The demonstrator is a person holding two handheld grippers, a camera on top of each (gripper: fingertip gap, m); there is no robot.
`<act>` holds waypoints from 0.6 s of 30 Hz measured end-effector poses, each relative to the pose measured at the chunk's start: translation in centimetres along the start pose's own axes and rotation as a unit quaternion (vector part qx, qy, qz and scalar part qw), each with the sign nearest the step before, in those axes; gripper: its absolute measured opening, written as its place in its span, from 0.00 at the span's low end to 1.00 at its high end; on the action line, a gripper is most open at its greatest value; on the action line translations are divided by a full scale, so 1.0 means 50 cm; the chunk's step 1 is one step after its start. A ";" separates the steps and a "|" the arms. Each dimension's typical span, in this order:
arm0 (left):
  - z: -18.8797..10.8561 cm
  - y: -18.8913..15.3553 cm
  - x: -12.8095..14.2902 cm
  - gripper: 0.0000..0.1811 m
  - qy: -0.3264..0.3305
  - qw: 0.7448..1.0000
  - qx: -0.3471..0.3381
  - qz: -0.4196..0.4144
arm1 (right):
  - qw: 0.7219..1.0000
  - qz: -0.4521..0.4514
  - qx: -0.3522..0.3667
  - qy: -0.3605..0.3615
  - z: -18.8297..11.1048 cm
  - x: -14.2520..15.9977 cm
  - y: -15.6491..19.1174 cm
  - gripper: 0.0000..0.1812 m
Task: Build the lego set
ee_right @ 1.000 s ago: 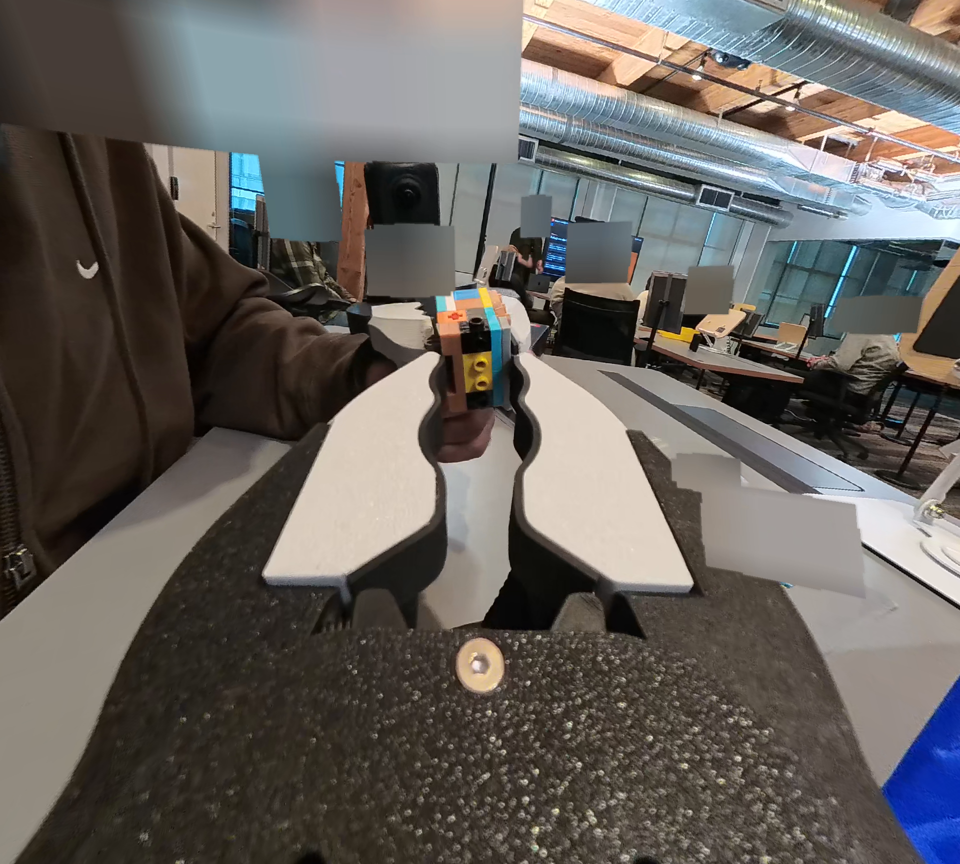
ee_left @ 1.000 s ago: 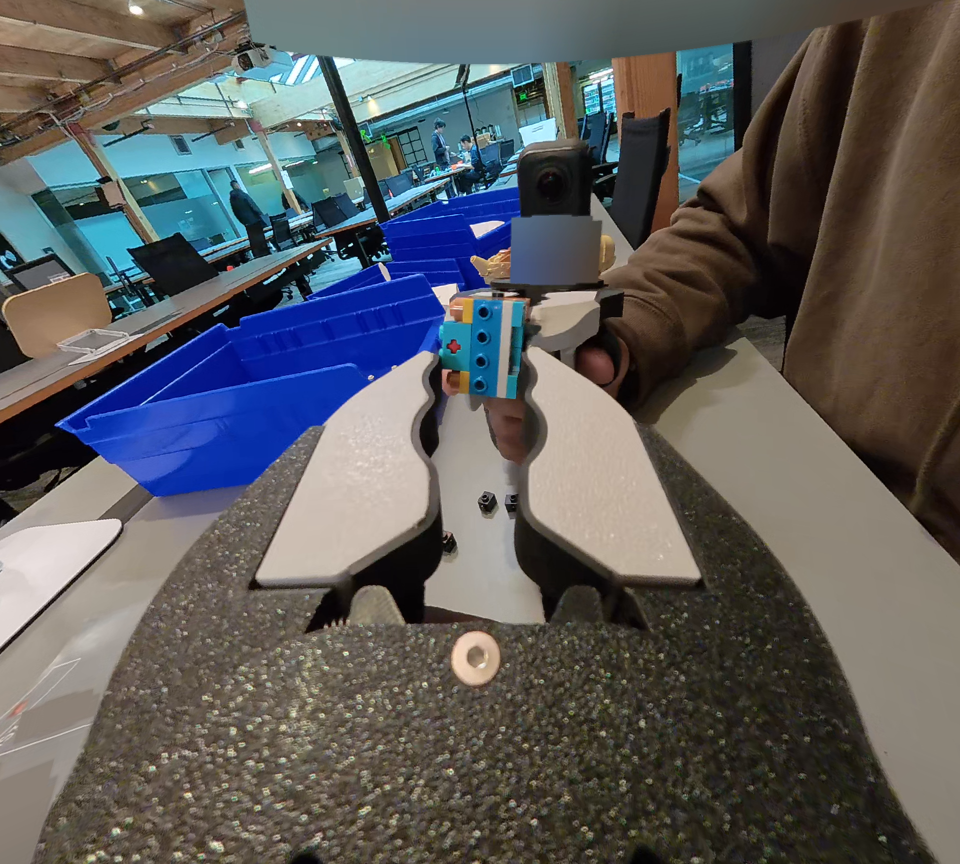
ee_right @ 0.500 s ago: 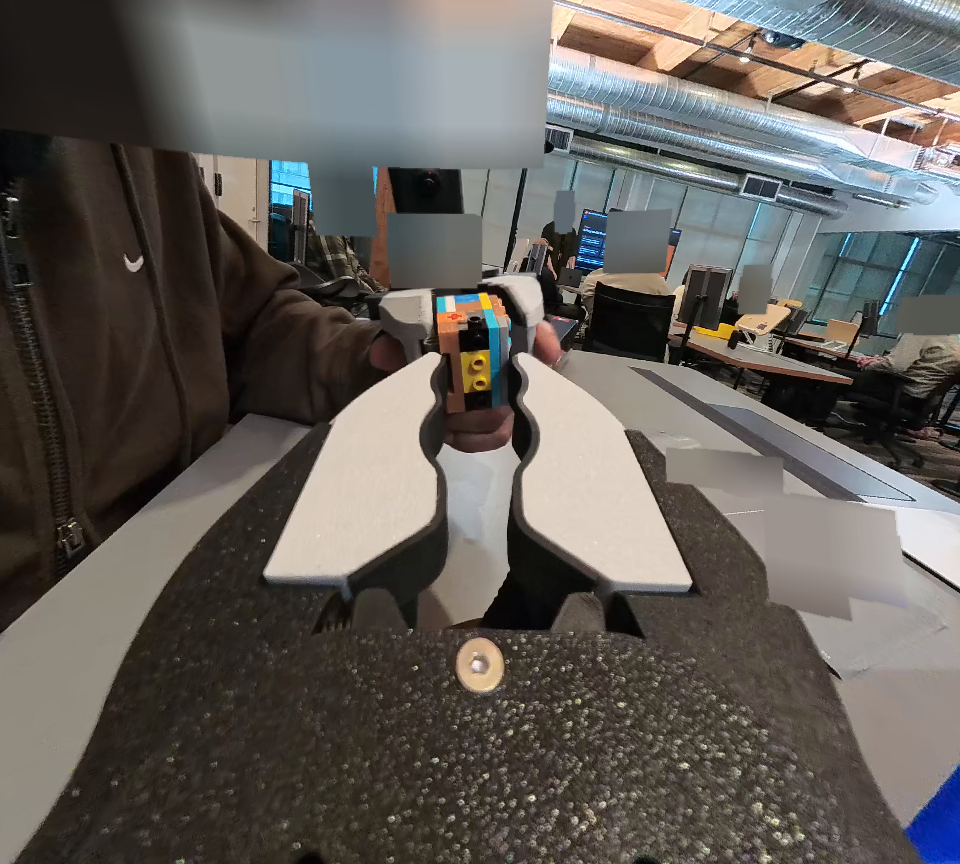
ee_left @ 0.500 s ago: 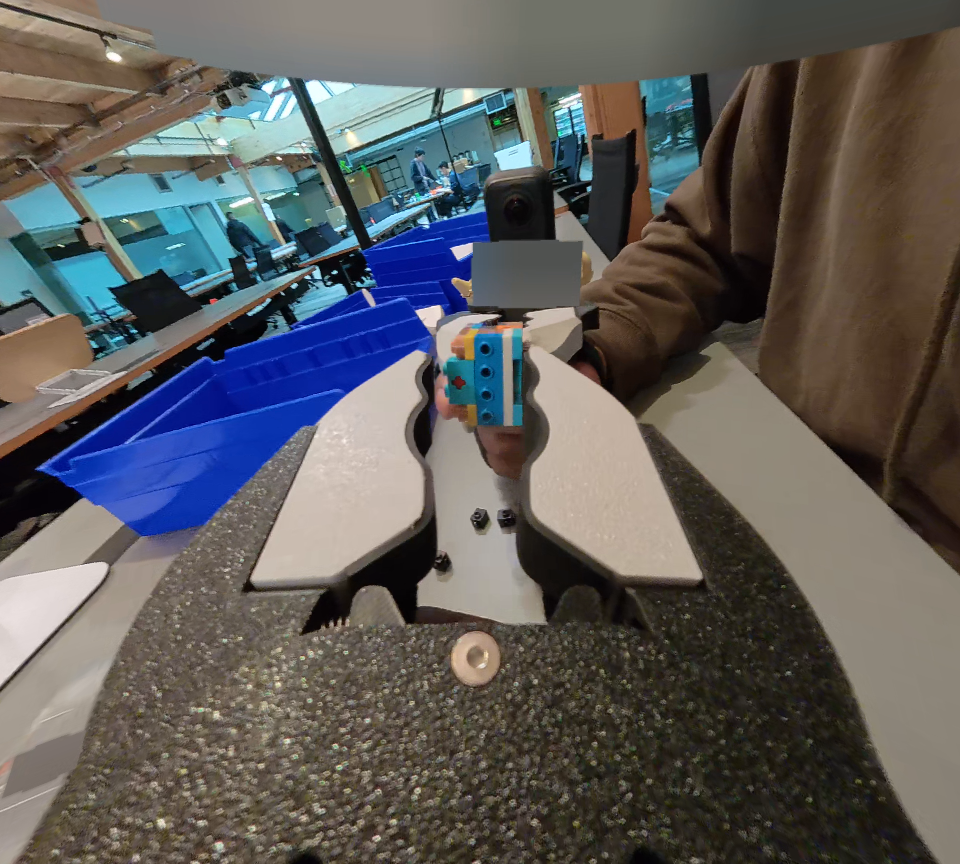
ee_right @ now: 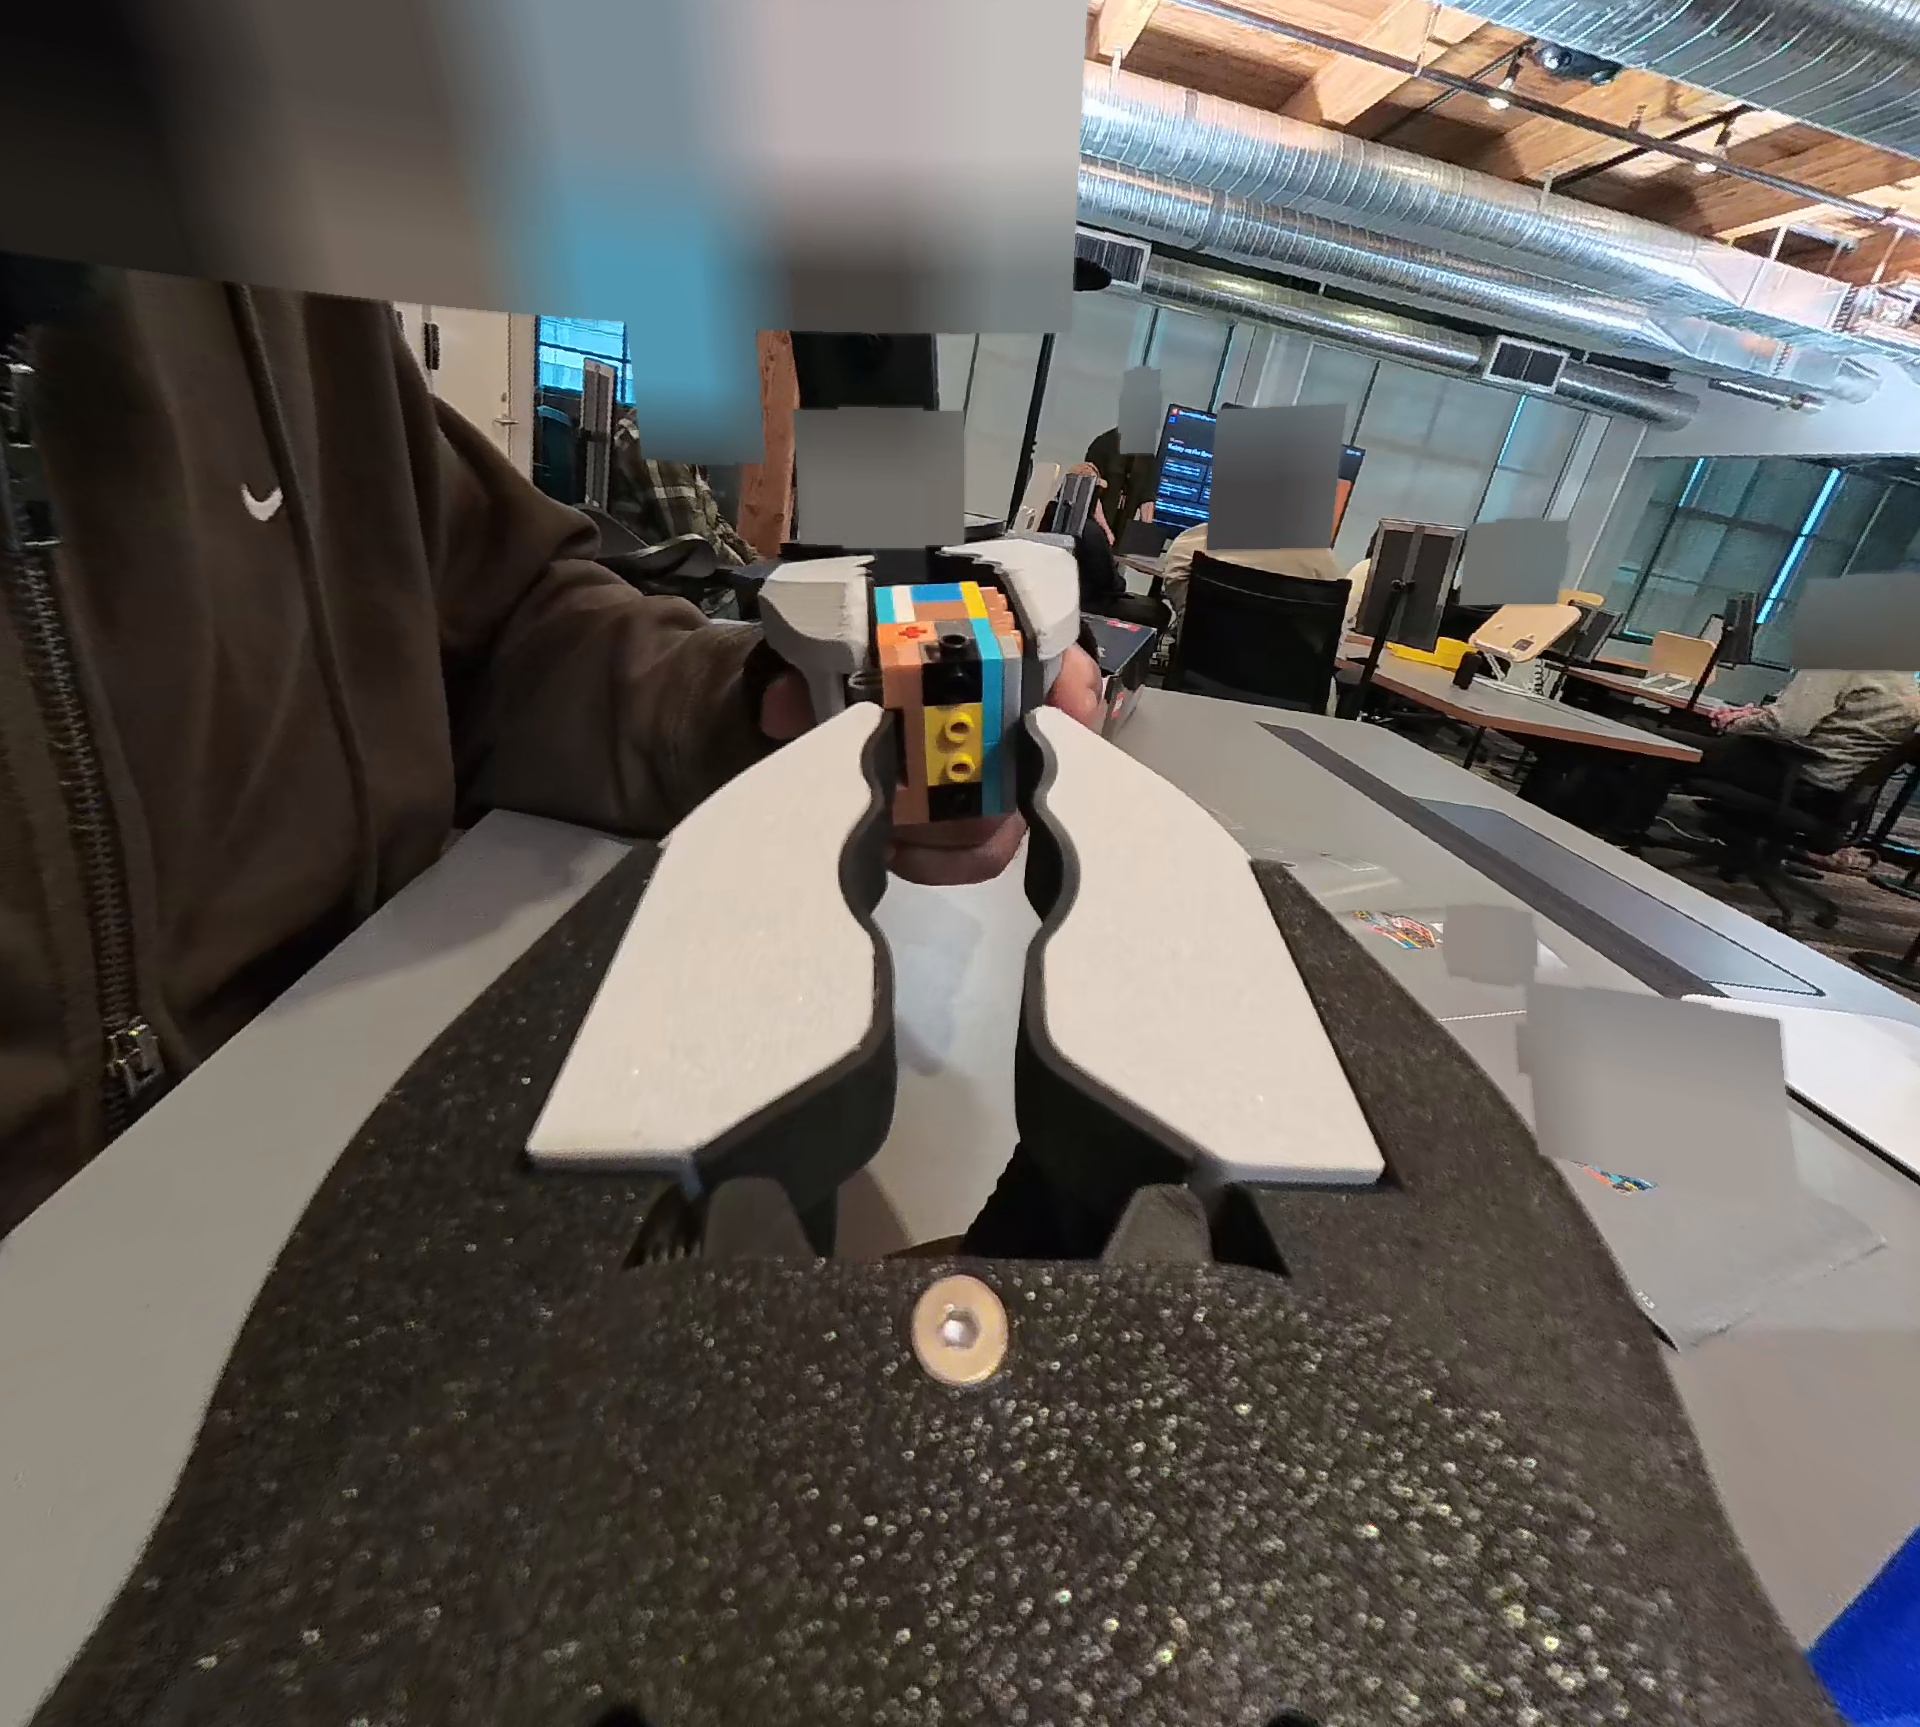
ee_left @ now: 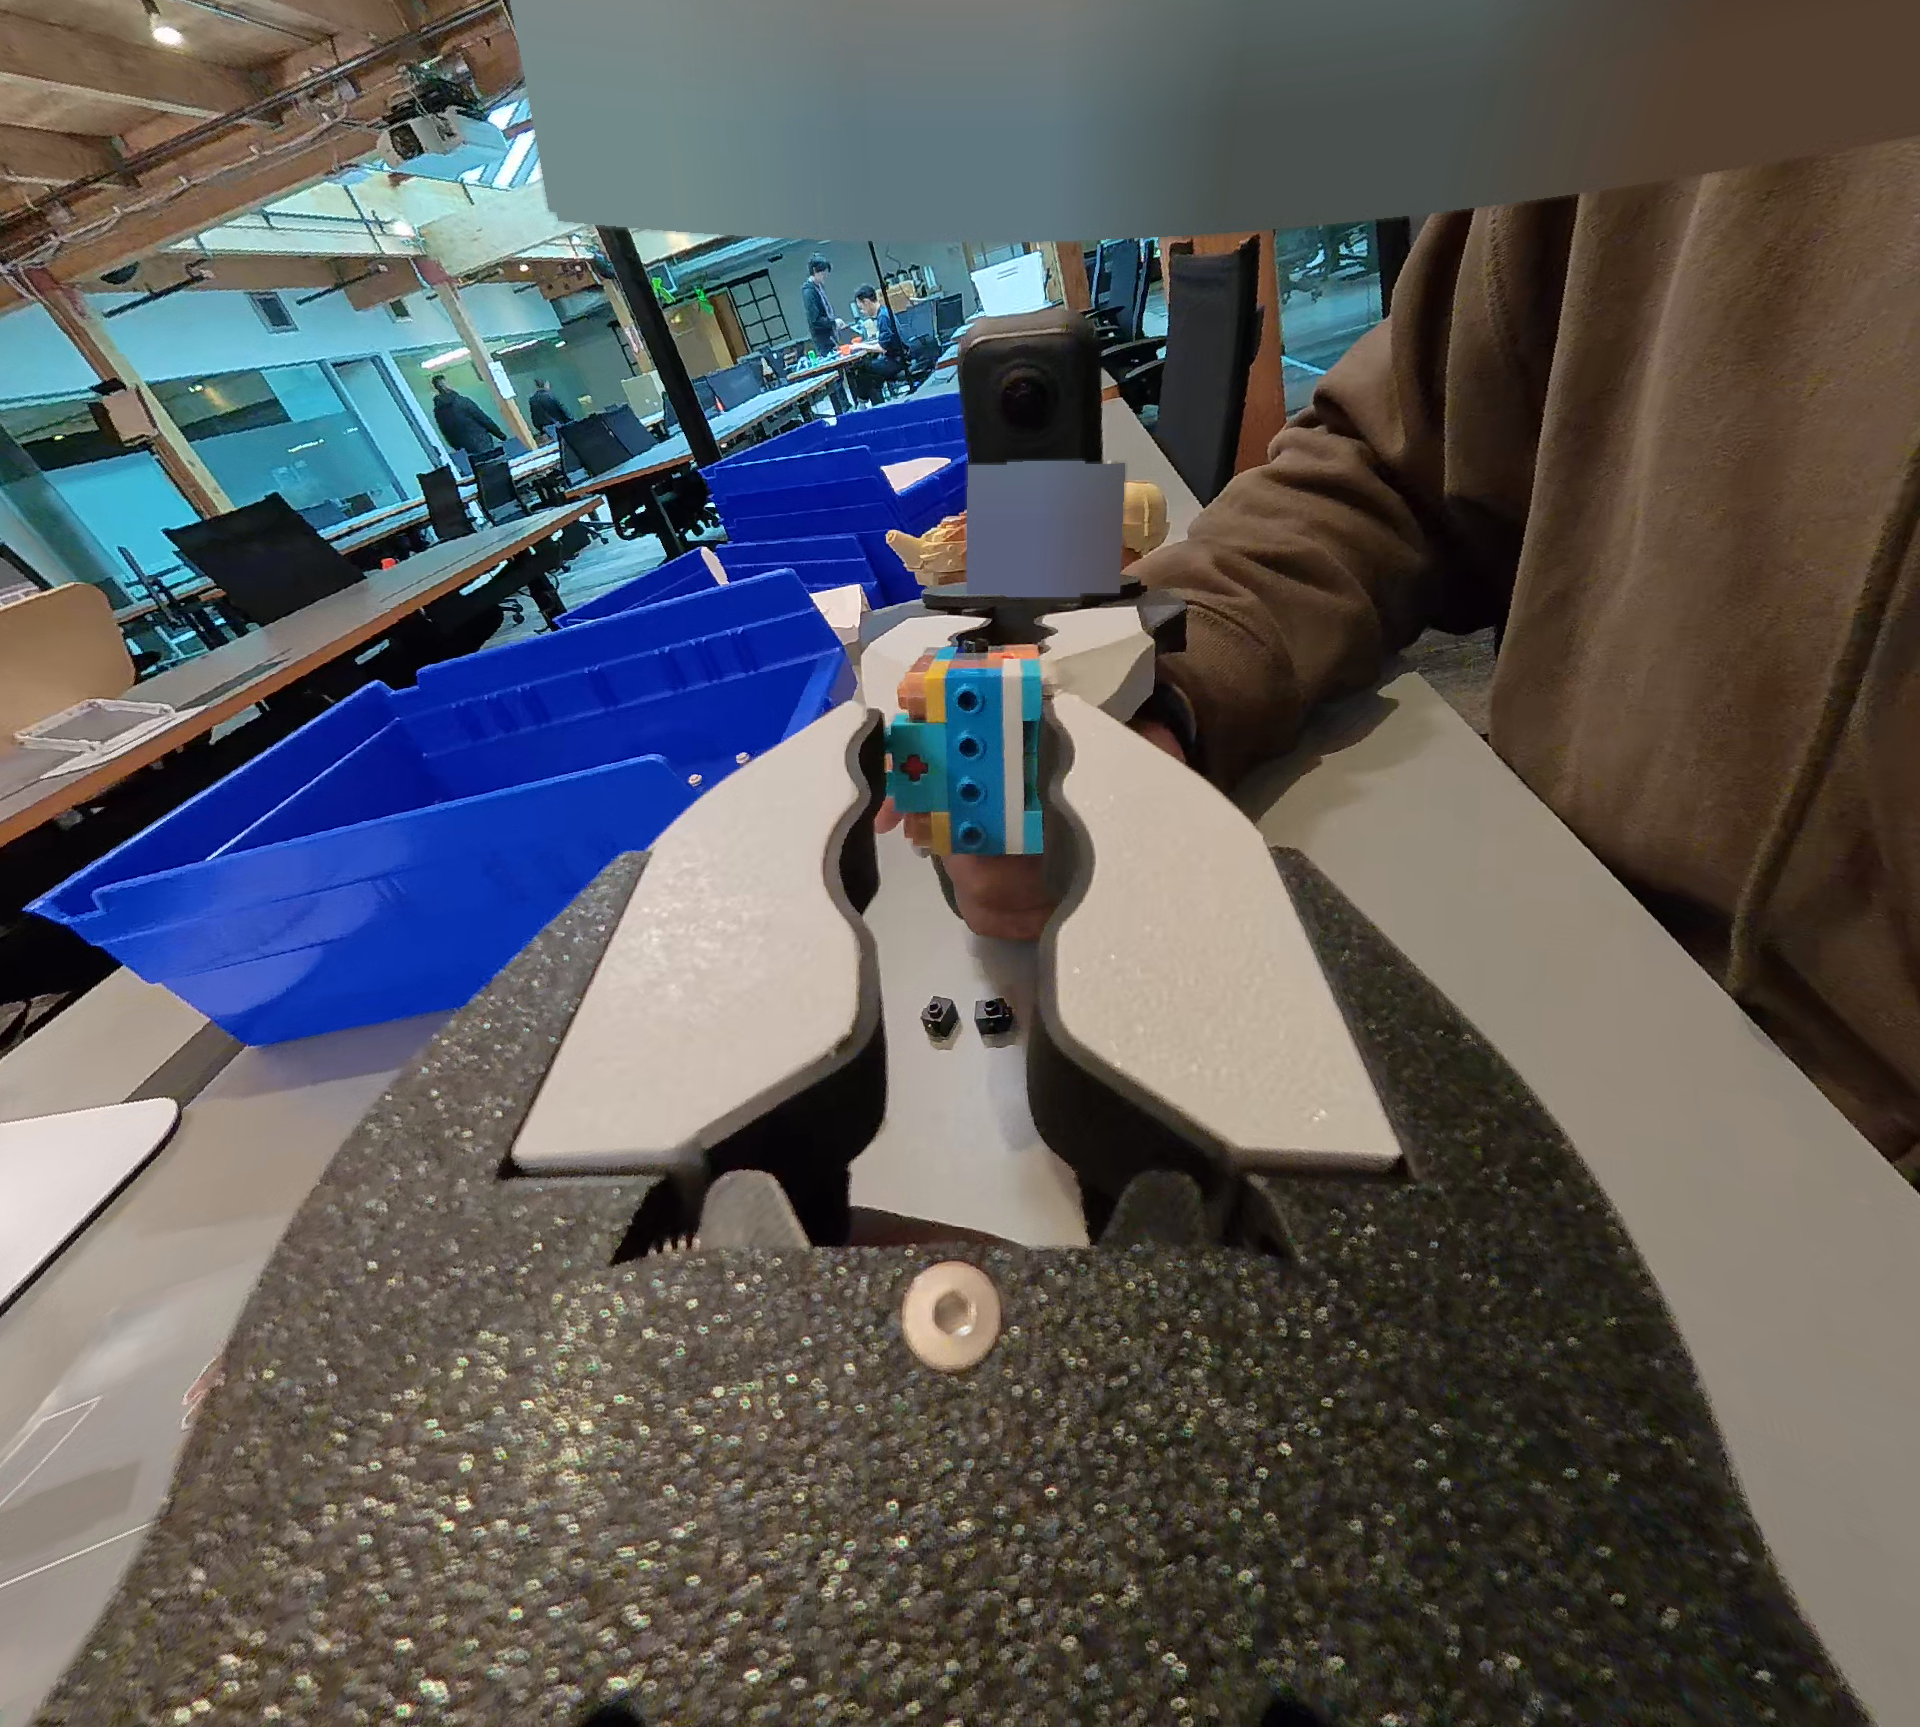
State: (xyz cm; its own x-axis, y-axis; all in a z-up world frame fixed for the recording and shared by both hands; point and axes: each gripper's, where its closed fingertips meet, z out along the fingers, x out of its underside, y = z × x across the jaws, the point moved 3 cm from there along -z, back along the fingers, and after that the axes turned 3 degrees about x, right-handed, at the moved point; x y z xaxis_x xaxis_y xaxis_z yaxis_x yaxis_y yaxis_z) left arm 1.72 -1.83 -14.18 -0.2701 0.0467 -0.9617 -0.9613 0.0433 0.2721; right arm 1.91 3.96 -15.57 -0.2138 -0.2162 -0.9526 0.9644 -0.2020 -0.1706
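Lego build [ee_left: 966, 758] is up in the air over the counter [ee_left: 1382, 856], pinched from both ends: left tongs [ee_left: 961, 778] clamped on one side, right tongs [ee_right: 951, 758] clamped on the other. Looks like a press-together or handover step. Two little black pieces [ee_left: 966, 1017] sit loose on the counter below, so I'd guess one grip has to let go and fetch one next.
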 end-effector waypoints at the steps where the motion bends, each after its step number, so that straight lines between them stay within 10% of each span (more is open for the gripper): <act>1: 0.000 0.000 0.000 0.15 0.000 1.000 -0.001 0.000 | 1.000 0.000 0.000 0.000 0.000 0.000 0.000 0.12; 18: 0.002 0.000 -0.002 0.21 -0.026 1.000 0.001 -0.014 | 1.000 0.002 -0.003 -0.024 -0.004 -0.015 0.003 0.11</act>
State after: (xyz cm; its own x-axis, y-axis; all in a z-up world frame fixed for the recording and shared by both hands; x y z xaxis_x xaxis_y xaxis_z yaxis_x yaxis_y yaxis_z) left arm 1.77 -1.73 -14.09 -0.2402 0.0973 -0.9658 -0.9683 0.0466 0.2455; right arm 2.26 4.26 -14.94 -0.2164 -0.2621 -0.9405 0.9662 -0.1956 -0.1678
